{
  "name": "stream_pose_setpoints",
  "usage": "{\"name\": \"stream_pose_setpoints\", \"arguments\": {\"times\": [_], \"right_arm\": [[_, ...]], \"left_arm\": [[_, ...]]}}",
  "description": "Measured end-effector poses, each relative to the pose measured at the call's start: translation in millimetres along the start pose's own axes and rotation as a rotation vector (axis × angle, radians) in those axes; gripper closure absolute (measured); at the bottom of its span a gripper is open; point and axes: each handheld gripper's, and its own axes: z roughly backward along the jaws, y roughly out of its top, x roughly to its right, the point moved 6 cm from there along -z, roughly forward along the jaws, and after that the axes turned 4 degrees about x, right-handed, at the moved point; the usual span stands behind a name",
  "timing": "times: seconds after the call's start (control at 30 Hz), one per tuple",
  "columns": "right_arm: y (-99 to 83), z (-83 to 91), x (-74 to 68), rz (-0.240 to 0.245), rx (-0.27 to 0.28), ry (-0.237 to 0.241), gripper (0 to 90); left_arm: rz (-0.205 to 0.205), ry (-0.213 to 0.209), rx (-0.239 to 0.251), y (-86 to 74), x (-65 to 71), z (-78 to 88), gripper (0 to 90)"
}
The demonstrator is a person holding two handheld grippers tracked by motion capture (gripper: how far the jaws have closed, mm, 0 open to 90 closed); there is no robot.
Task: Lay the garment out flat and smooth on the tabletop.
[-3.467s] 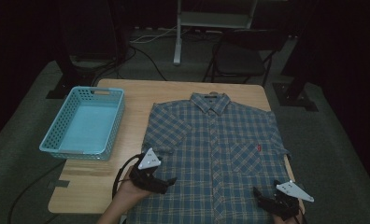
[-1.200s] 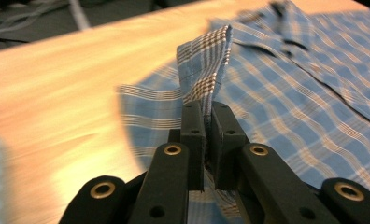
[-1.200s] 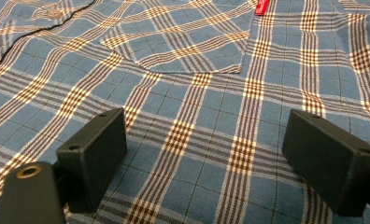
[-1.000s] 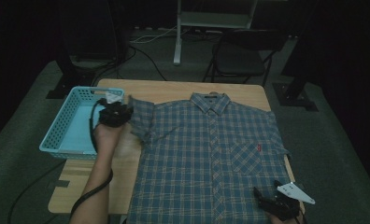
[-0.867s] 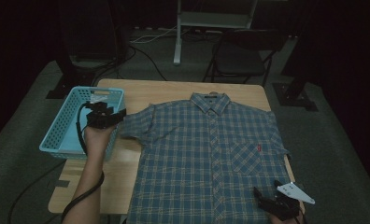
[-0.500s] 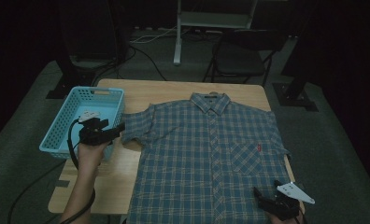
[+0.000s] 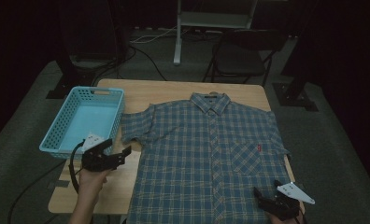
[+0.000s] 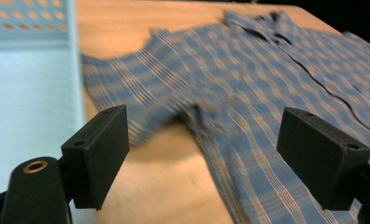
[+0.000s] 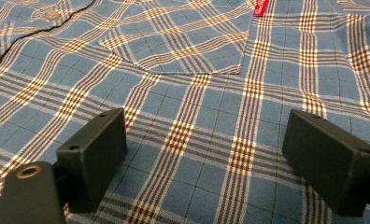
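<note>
From above, the shirt [image 7: 206, 158] lies flat, buttoned, across the table [image 7: 169, 91], beside the basket [image 7: 82, 121]. The left gripper [image 7: 120, 156] hovers off its sleeve [image 7: 136, 126]. In the left gripper view, its jaws have just been opening, nothing between them. In the right gripper view, jaws spread above the fabric. Soft, light cloth: pinch an edge, likely a sleeve or hem.

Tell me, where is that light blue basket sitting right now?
In the high view, the light blue basket sits at the wooden table's left edge, beside the plaid shirt's spread sleeve.
</note>
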Motion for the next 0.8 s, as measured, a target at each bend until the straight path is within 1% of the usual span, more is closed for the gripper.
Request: {"name": "stream_pose_setpoints", "arguments": {"times": [0.07, 0.13, 0.17, 0.27, 0.33, 0.37, 0.47, 0.53, 0.6, 0.8], "right_arm": [[0.0, 0.0, 0.0, 0.0, -0.001, 0.0, 13.4], [0.0, -0.1, -0.1, -0.001, 0.002, 0.0, 13.3], [-0.1, -0.1, 0.0, 0.0, 0.002, -0.001, 13.4], [-0.2, 0.0, 0.0, 0.0, 0.003, -0.001, 13.4], [-0.2, 0.0, -0.1, -0.001, 0.003, -0.002, 13.4], [-0.2, 0.0, -0.1, -0.001, 0.003, -0.002, 13.3], [-0.3, 0.0, -0.1, -0.001, 0.004, -0.001, 13.4], [-0.4, 0.1, 0.0, 0.001, 0.005, -0.001, 13.3], [-0.5, 0.2, 0.0, 0.0, 0.005, -0.001, 13.3], [-0.6, 0.1, 0.0, 0.001, 0.008, -0.001, 13.4]], "left_arm": [[-0.008, -0.016, 0.0, -8.9, 7.0, 4.5, 17.8], [-0.003, -0.031, 0.013, -16.6, 14.5, 9.8, 17.8], [-0.007, -0.03, 0.019, -20.2, 18.2, 12.3, 17.8], [-0.016, 0.006, 0.034, -30.7, 26.2, 18.5, 17.7], [-0.023, 0.011, 0.032, -37.6, 30.4, 21.2, 10.0], [-0.021, -0.002, 0.032, -41.0, 32.4, 22.3, 9.9], [-0.013, 0.0, 0.026, -51.4, 35.1, 24.4, 9.9], [0.002, -0.008, 0.028, -58.4, 36.6, 25.2, 9.9], [0.008, -0.021, 0.022, -65.7, 38.2, 24.5, 9.9], [0.017, -0.007, 0.0, -88.2, 38.6, 19.7, 10.0]]}}
